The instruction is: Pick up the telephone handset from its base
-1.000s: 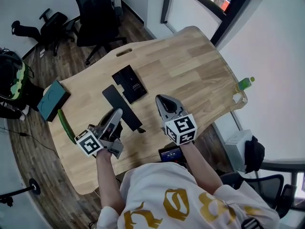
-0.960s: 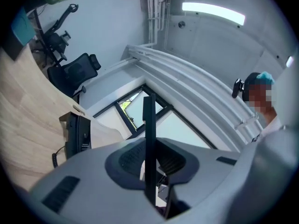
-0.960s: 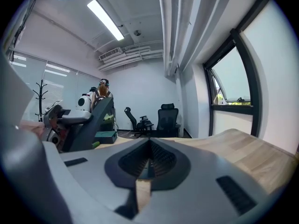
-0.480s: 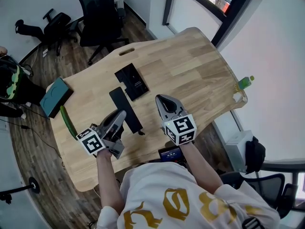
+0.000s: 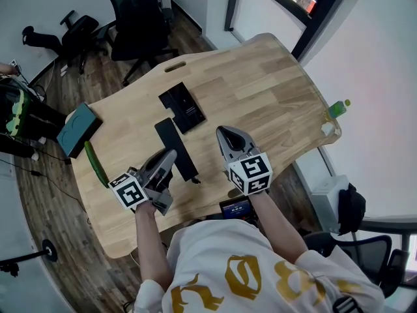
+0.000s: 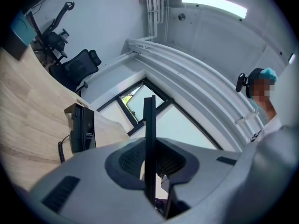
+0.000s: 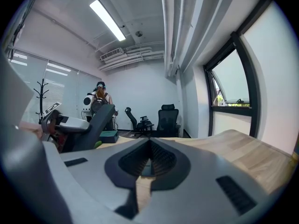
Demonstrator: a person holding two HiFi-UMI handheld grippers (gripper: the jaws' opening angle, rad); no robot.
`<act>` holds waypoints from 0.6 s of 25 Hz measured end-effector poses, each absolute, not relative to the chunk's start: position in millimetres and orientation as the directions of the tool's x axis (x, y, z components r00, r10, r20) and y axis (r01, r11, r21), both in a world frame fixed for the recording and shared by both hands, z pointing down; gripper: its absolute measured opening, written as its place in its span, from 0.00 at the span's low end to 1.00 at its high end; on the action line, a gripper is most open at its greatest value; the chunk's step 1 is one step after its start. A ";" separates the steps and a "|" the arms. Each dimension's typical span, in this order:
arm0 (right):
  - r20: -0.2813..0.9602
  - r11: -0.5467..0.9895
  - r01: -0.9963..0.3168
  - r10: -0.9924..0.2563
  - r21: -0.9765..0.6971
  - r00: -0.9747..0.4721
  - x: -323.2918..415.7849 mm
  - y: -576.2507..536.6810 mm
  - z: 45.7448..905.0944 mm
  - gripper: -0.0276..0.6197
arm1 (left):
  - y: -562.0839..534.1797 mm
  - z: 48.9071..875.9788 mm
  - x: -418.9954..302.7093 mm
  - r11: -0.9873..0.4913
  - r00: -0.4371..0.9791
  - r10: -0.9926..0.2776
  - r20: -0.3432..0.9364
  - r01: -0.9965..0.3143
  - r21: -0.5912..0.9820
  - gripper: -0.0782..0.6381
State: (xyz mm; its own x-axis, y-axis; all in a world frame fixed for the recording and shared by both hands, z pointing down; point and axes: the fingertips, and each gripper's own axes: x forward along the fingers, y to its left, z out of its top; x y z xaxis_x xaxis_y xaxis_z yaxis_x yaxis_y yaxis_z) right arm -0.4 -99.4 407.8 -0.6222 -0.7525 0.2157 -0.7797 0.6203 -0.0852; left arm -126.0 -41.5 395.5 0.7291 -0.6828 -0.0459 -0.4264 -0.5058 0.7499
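1. Since a second ago the left gripper (image 5: 168, 156) has drawn the handset (image 5: 174, 147) a little toward the person and away from the base (image 5: 183, 107). The right gripper (image 5: 223, 133) has kept still.
2. The left gripper's jaws pinch the handset near its middle. In the left gripper view it stands edge-on between the ribbed dark pads as a thin, matte black slab.
3. The handset's long axis runs from 5 o'clock to 11 o'clock in the head view. It is held in the air, seemingly clear of the table (image 5: 260, 90).
4. The right gripper is at 3 o'clock from the handset and apart from it. Its grey jaws are pressed together on nothing, so the left hand alone does the work.
5. The base sits at 1 o'clock from the handset's far end, just beside it. It is a flat black rectangle with a paler label.
6. A coiled cord (image 6: 60, 148) hangs by the base. The lift looks largely done, and on the next move the cord may tug.
7. The table is pale wood in planks, smooth, with rounded corners.
8. Farther off, at 10 o'clock, a teal box (image 5: 78, 126) rests at the table's edge. Black chairs (image 5: 140, 25) stand at 11 o'clock.
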 end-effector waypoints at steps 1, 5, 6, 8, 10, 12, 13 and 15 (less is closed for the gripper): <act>0.217 0.620 -0.780 -0.753 -0.085 -0.622 0.2 -99.4 408.3 0.05 | -40.8 396.5 -125.6 -0.505 0.730 -0.682 -0.044 -0.426 0.751 0.21; 0.223 0.622 -0.778 -0.749 -0.087 -0.624 2.2 -97.5 410.1 0.05 | -39.6 396.7 -124.6 -0.501 0.727 -0.685 -0.047 -0.424 0.754 0.21; 0.224 0.622 -0.778 -0.749 -0.087 -0.624 2.5 -97.3 410.5 0.05 | -39.5 396.2 -124.8 -0.500 0.725 -0.687 -0.048 -0.424 0.755 0.21; 0.224 0.622 -0.778 -0.749 -0.087 -0.624 2.4 -97.1 410.7 0.05 | -39.7 395.9 -125.8 -0.497 0.721 -0.691 -0.049 -0.425 0.756 0.21; 0.215 0.625 -0.776 -0.749 -0.086 -0.627 1.8 -96.6 409.1 0.05 | -40.1 396.6 -127.0 -0.492 0.717 -0.696 -0.047 -0.428 0.758 0.21; 0.204 0.627 -0.774 -0.750 -0.085 -0.630 2.0 -97.3 406.4 0.05 | -41.7 397.0 -127.4 -0.488 0.714 -0.699 -0.046 -0.429 0.760 0.21; 0.202 0.628 -0.774 -0.750 -0.085 -0.630 2.4 -98.2 405.7 0.05 | -42.9 396.9 -127.2 -0.488 0.713 -0.699 -0.046 -0.429 0.761 0.21; 0.200 0.628 -0.774 -0.750 -0.085 -0.631 3.8 -100.3 405.5 0.05 | -45.1 396.6 -126.2 -0.487 0.713 -0.700 -0.047 -0.428 0.761 0.21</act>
